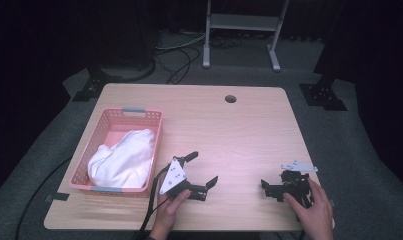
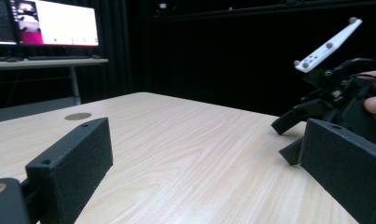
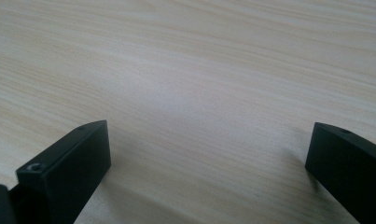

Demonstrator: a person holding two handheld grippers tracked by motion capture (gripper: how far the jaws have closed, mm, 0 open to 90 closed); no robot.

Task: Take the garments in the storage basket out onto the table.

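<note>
Here both grippers gape empty; white cloth (image 1: pixel 123 159) half sunk in basket (image 1: pixel 95 134).

We see a pink plastic basket (image 1: pixel 154 131) with latticed walls and grey handle strips at its two short ends, standing flat on the table just to the left of the left gripper (image 1: pixel 203 170), its near right corner close beside that gripper's body. In it lies a white cloth (image 1: pixel 123 159), crumpled and bunched into a soft heap that fills the nearer half and rises toward the basket's right wall. The far part of the basket floor stays bare. Both lie well apart from the right gripper (image 1: pixel 264 188).
</note>
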